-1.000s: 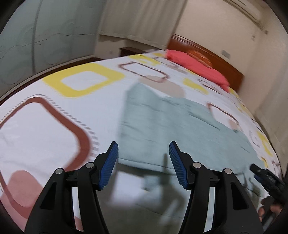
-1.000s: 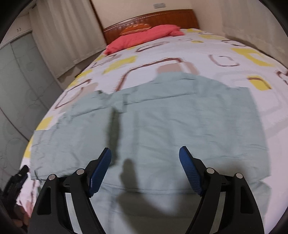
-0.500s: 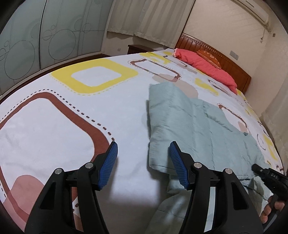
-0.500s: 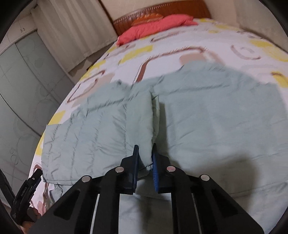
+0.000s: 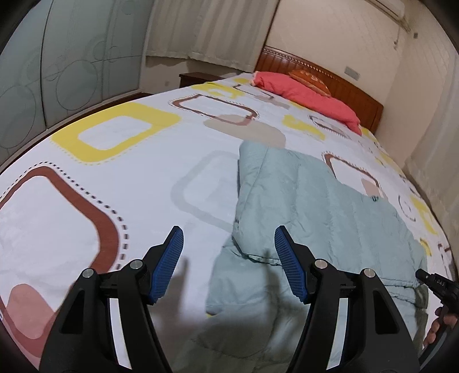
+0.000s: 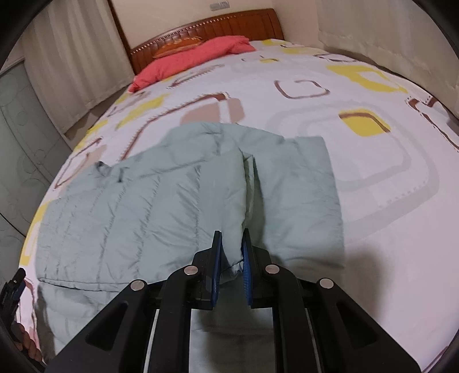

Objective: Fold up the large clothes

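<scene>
A pale green quilted jacket [image 6: 143,206] lies on the patterned bedspread [image 6: 387,215], one side folded over onto itself. My right gripper [image 6: 231,233] is shut on the near corner of that folded layer, and fabric bulges between its blue pads. In the left wrist view the jacket [image 5: 315,206] runs away to the right. My left gripper [image 5: 228,232] hovers over the jacket's near left corner with its jaws opening. Its pads touch nothing, and the corner lies below the gap. The right gripper's body and a hand [image 5: 439,304] show at the lower right edge.
A red pillow [image 5: 309,94] and an orange cushion [image 6: 178,46] lie against the wooden headboard [image 6: 218,25]. Frosted sliding doors [image 5: 57,66] line one side, curtains [image 6: 71,57] the other. A dark nightstand [image 5: 198,79] stands beside the bed. Bare bedspread [image 5: 100,172] spreads left of the jacket.
The right gripper went from wide open to shut on a fold of the jacket and drew that layer across the garment. The left gripper shifted sideways off the jacket's middle and its jaws widened slightly.
</scene>
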`<state>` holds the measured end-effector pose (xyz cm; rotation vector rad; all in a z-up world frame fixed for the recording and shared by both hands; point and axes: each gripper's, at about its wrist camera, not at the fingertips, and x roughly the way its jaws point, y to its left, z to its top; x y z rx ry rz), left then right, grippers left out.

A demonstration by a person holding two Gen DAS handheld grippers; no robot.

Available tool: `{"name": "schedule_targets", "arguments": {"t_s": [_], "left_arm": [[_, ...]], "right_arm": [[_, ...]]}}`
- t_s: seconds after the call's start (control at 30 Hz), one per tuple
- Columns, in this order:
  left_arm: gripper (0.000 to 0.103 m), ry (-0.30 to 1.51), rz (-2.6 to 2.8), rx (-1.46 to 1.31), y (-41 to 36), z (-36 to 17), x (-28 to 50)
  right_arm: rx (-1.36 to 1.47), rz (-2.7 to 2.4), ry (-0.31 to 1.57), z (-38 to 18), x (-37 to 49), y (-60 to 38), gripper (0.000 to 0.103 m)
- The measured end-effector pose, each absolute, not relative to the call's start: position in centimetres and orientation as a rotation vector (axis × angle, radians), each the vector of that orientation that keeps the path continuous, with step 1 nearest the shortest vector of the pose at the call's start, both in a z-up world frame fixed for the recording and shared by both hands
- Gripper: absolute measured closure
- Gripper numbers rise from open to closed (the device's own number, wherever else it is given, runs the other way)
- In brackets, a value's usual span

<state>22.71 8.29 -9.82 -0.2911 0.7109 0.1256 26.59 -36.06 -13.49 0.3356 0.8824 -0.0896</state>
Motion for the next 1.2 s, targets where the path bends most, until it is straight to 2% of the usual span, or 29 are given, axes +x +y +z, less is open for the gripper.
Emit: {"name": "schedule_targets", "arguments": {"t_s": [0.1,0.17,0.23,0.3,0.43,0.57,0.83,1.07,1.2], "left_arm": [[0.037,0.729,0.119,-0.272,7.6,-10.2,23.3],[0.037,0.74,0.113,-0.262,7.3,-10.3,23.8],[0.037,0.736,0.108,-0.257,7.1,-10.1,24.1],[0.037,0.724,0.105,-0.241,6.8,-9.6,24.9],[0.037,0.706,0.103,-0.231,6.2,-9.0,27.1],[0.037,0.723,0.108,-0.231,5.5,-9.4,30.2],[0.035,0.857,0.12,-0.144,4.0,-13.7,34.9],[0.035,0.793,0.124,-0.254,6.0,-12.1,31.2],[0.031,0.861,0.129,-0.276,6.7,-14.5,31.7]], "right_arm": [[0.347,-0.077,0.907,-14.3,26.7,-36.5,0.086],[0.352,-0.072,0.919,-14.3,26.7,-36.7,0.075],[0.345,-0.088,0.906,-13.8,26.3,-36.8,0.045],[0.298,-0.157,0.844,-12.2,25.6,-36.6,0.038],[0.283,-0.127,0.796,-10.3,26.8,-35.2,0.038],[0.28,-0.072,0.816,-10.6,29.9,-33.0,0.038],[0.182,-0.085,0.925,-15.6,34.7,-30.1,0.038],[0.197,-0.099,0.88,-13.0,30.7,-30.8,0.038],[0.178,-0.09,0.928,-15.8,30.1,-30.9,0.037]]}}
